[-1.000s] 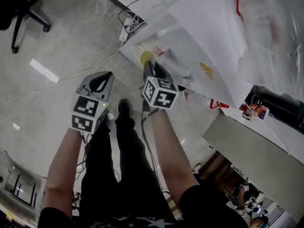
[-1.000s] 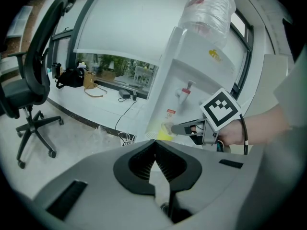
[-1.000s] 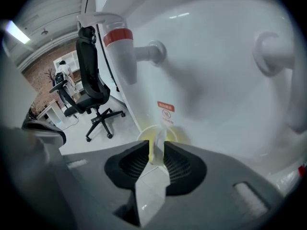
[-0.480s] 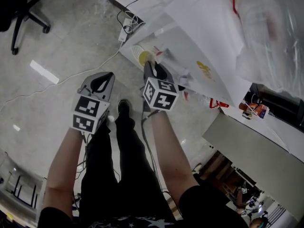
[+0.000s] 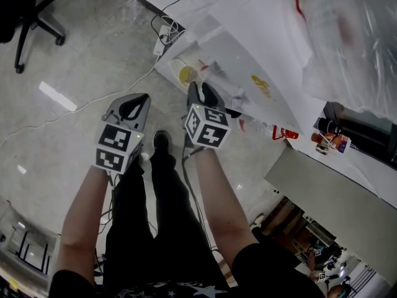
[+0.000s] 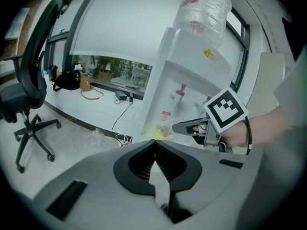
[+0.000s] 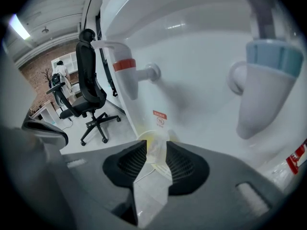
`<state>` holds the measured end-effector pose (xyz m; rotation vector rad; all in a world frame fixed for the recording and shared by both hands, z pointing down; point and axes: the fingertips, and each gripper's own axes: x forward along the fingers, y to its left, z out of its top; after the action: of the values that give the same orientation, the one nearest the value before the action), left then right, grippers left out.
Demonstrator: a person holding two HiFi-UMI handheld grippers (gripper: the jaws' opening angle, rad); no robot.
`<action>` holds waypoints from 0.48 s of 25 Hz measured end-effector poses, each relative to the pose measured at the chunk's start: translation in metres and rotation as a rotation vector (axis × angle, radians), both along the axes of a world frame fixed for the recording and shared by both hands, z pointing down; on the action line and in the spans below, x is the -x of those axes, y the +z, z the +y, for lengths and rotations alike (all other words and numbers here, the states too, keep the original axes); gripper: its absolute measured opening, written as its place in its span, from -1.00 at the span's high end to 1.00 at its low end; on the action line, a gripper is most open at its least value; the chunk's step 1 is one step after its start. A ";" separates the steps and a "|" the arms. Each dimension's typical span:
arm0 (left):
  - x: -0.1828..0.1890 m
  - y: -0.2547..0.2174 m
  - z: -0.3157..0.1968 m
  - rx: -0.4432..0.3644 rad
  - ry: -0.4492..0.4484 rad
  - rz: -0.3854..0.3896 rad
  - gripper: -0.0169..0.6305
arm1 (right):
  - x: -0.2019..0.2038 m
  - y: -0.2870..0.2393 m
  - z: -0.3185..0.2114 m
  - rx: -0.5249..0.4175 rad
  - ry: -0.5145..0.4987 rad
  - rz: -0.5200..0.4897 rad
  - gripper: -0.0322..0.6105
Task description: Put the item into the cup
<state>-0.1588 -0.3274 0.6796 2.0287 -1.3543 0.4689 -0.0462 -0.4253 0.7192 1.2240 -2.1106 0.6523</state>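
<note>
Having just been opening, the jaws of the right gripper [image 7: 156, 142] stand spread, the clear cup [image 7: 152, 150] showing in their gap at lower centre. The left gripper [image 6: 154, 142] has its jaws pressed together, empty.

An office, judging by the black swivel chair [image 6: 19, 99] and the white bottled-water dispenser [image 6: 187, 71].

Dispenser ledge [image 5: 165, 67], apparently bearing one cup [image 5: 186, 74]

I see the cup [image 5: 186, 74] at the front of the dispenser [image 5: 239, 51], below the taps [image 7: 127, 75], w/ the water bottle [image 5: 353, 36] on top. Power strip [image 5: 162, 39] on the floor [image 5: 80, 61] just left of the dispenser; office chair [image 5: 37, 8] well off to the left.
</note>
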 end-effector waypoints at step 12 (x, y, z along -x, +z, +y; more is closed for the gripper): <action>0.008 -0.026 0.019 0.000 0.006 -0.004 0.93 | -0.002 -0.030 0.024 -0.004 0.057 -0.028 0.51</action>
<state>-0.1669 -0.3082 0.6538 2.0331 -1.3513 0.4755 -0.0442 -0.4011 0.6888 1.2890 -2.1072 0.6939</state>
